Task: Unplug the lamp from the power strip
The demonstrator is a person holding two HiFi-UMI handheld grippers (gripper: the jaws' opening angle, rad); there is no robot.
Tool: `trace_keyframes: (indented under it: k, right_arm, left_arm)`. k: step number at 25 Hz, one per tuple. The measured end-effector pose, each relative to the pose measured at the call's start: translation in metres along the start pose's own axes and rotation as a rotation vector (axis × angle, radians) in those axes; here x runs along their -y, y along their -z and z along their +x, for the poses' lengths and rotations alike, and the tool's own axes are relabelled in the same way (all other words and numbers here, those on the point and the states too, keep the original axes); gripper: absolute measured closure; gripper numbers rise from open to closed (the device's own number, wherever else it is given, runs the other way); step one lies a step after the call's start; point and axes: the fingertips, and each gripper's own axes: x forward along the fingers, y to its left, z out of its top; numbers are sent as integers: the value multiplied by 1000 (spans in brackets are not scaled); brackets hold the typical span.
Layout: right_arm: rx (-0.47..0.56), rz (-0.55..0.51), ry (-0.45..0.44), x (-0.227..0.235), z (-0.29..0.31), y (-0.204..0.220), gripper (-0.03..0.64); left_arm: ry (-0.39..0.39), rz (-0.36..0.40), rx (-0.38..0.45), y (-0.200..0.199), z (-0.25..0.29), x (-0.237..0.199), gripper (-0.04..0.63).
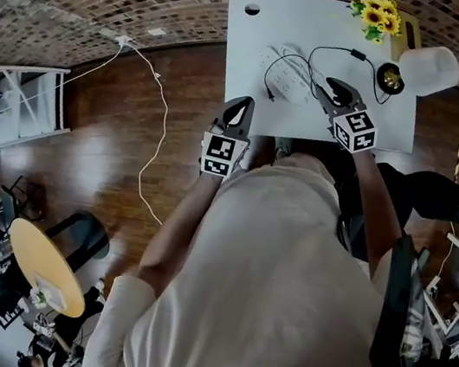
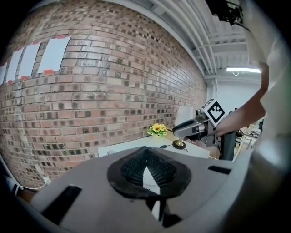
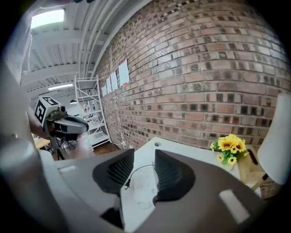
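The left tool (image 1: 243, 108) hangs clenched on nothing at the white surface's (image 1: 244, 49) near edge; the right tool (image 1: 335, 88), released, hovers over it. Just beyond, the small black plug (image 3: 127, 183) lies beside the flat white power strip (image 3: 142, 185), seemingly free: light, rigid; pinch its body, not the limp cord (image 3: 138, 169).

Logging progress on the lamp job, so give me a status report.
Left gripper shut, empty. Right gripper open, empty, above the power strip. Lamp plug looks out, lying beside the strip. Nothing in the way.
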Motion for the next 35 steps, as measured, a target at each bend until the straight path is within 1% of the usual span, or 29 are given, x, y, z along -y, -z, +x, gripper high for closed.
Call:
trace_keyframes:
  k: [1, 3, 6, 11, 14, 18, 23, 27, 31, 35]
  right_arm:
    - [7, -8, 2, -10, 0, -8, 485]
    - [23, -24, 9, -29, 0, -22, 485]
    - [52, -28, 26, -63, 1, -40, 485]
    - [86, -36, 41, -126, 0, -54, 485]
    - [83, -50, 45, -159, -4, -48, 486]
    - [78, -55, 67, -189, -13, -38, 486]
    - [84, -40, 116, -210, -34, -32, 488]
    - [77, -6, 134, -223, -53, -19, 489]
    - [87, 23, 164, -213, -73, -12, 495]
    - [103, 44, 216, -193, -86, -6, 497]
  left_arm:
    - [11, -11, 15, -3, -8, -2, 595]
    - [31, -68, 46, -11, -22, -8, 595]
    - [40, -127, 76, -17, -48, -23, 595]
    - [37, -131, 95, -7, -101, -42, 595]
    - [44, -132, 97, 6, -129, -45, 595]
    - [57, -140, 108, 22, -161, -45, 595]
    - [69, -165, 131, 34, -190, -44, 595]
    - [73, -187, 133, 43, -206, -37, 595]
    - [78, -194, 144, 43, -205, -25, 595]
    - [72, -178, 142, 41, -208, -17, 595]
